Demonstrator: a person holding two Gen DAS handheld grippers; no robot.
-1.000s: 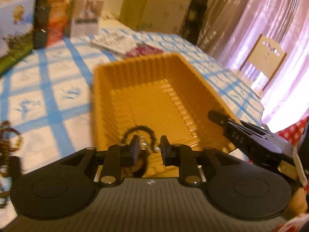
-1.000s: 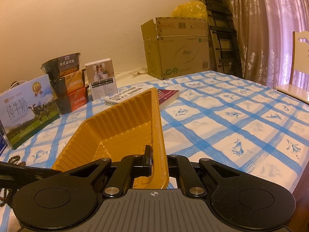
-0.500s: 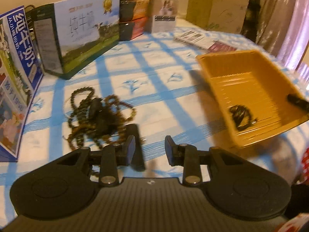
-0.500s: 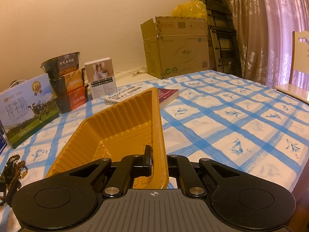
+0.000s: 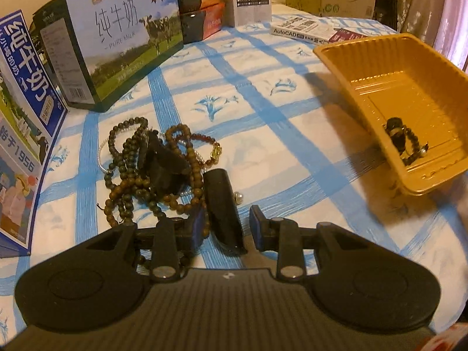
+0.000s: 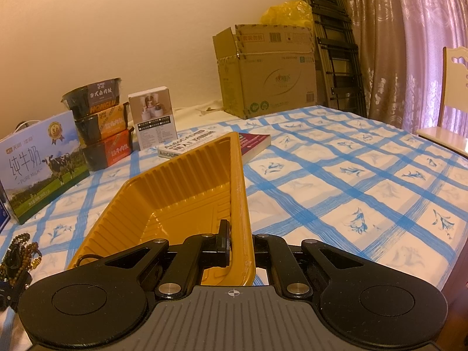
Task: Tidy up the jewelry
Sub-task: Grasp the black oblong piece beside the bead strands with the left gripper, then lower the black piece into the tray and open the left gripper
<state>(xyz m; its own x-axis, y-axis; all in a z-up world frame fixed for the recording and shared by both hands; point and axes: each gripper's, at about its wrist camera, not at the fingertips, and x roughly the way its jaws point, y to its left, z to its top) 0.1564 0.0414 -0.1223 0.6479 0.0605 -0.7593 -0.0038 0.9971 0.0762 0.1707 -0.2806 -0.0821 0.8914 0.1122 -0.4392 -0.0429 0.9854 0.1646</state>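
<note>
A tangle of beaded bracelets (image 5: 152, 163), brown and dark green with one red strand bearing a gold charm, lies on the blue-checked tablecloth (image 5: 263, 134), at about ten o'clock from the left gripper (image 5: 225, 225). Dark flat pieces sit on top of the heap, and a black oblong object (image 5: 222, 204) lies just beside it, reaching down between the left gripper's fingers. Those fingers stand spread apart, holding nothing, low over the cloth at the near edge of the pile.

At two o'clock from that gripper sits the orange plastic tray (image 5: 345, 55), with one dark bracelet (image 5: 405, 140) resting on its floor near the closer end.

In the right wrist view, the right gripper (image 6: 239, 245) is pressed together on the tray's near wall (image 6: 242, 204), one finger inside and one outside. The bracelet pile shows at nine o'clock, at the frame's edge.

Beyond the tray, at twelve o'clock, lie books (image 6: 251, 143); milk cartons (image 5: 122, 38) stand at eleven, beside stacked food bowls (image 6: 99, 120). A cardboard box (image 6: 269, 70) stands farther back.
</note>
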